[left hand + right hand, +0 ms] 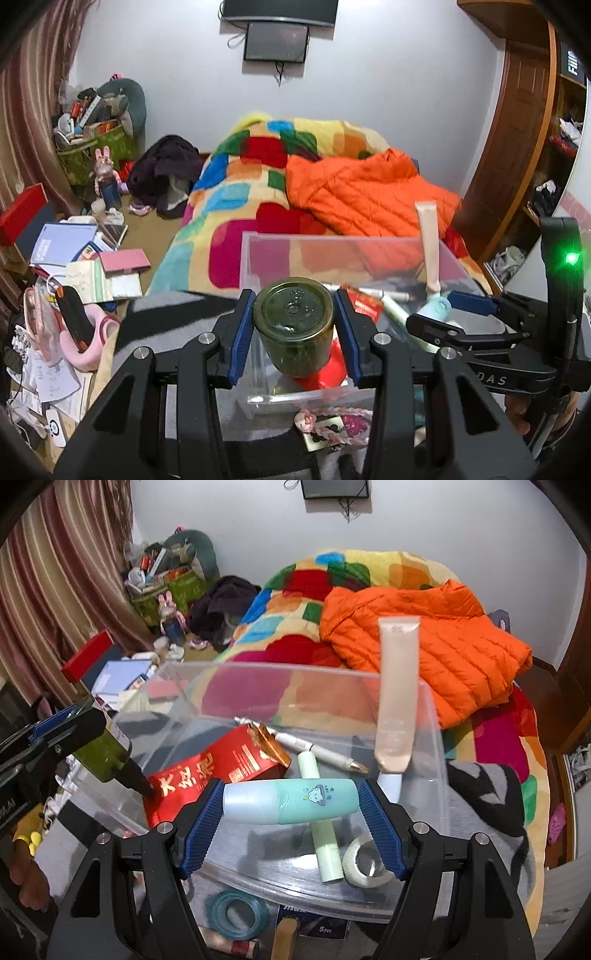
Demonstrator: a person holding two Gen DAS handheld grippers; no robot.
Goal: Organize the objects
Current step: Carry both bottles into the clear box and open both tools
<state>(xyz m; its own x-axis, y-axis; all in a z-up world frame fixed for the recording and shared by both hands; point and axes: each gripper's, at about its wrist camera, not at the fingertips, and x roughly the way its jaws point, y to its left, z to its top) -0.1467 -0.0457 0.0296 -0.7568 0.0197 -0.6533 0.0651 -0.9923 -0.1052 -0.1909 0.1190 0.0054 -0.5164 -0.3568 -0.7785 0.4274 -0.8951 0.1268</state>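
Note:
My left gripper [294, 326] is shut on a green glass jar [294, 325], held over the near left part of a clear plastic bin [332, 245]. The jar also shows in the right wrist view [105, 751]. My right gripper [291, 805] is shut on a teal and pale blue bottle [291, 801], held sideways above the bin [436, 716]. Inside the bin lie a red box [225, 764], a red packet [177, 794], a white pen [314, 747], a pale green tube [321, 834], a tape roll [367, 860] and a beige tube [397, 698] leaning on the right wall.
The bin stands on a bed with a colourful blanket [236, 192] and an orange jacket [443, 642]. A teal tape ring [238, 912] and small items lie in front of the bin. Books, papers and bags [81, 258] clutter the floor at left.

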